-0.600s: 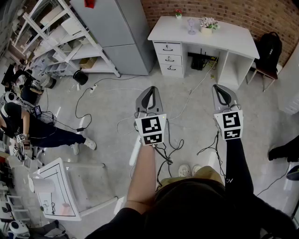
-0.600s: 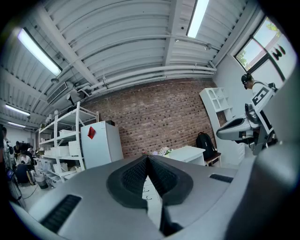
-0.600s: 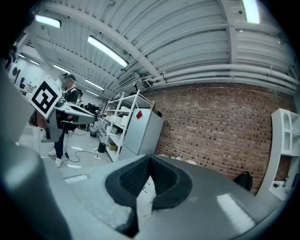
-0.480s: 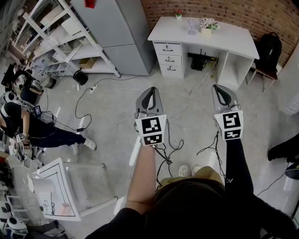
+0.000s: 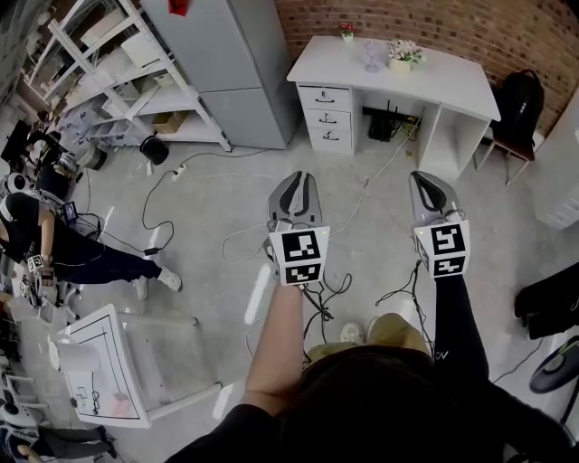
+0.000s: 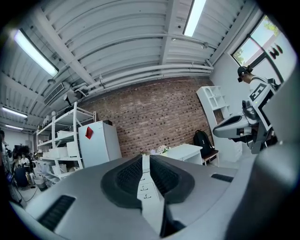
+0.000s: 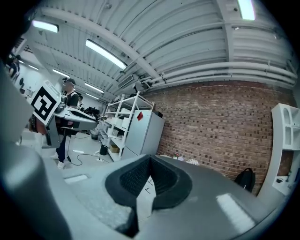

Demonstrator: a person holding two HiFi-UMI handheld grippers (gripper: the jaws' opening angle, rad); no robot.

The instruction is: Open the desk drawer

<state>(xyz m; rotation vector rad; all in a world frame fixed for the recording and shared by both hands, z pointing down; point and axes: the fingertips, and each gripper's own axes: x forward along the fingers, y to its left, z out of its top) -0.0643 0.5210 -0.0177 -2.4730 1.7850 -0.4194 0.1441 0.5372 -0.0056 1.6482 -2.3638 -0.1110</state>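
right gripper (image 7: 150, 159) jaws together, desk drawers (image 7: 147, 186) beyond

White desk (image 5: 335, 59), red brick wall (image 5: 470, 23), grey floor (image 5: 208, 212).

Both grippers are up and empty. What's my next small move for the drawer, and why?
Probably step toward the desk: its drawers lie well beyond the left gripper and right gripper, both shut with nothing held.

You've let your left gripper (image 5: 297, 179) drift a little right and down in the head view, and your right gripper (image 5: 422, 178) has sunk slightly too. At the right edge, a bystander's dark leg (image 5: 548, 307) has pushed further in.
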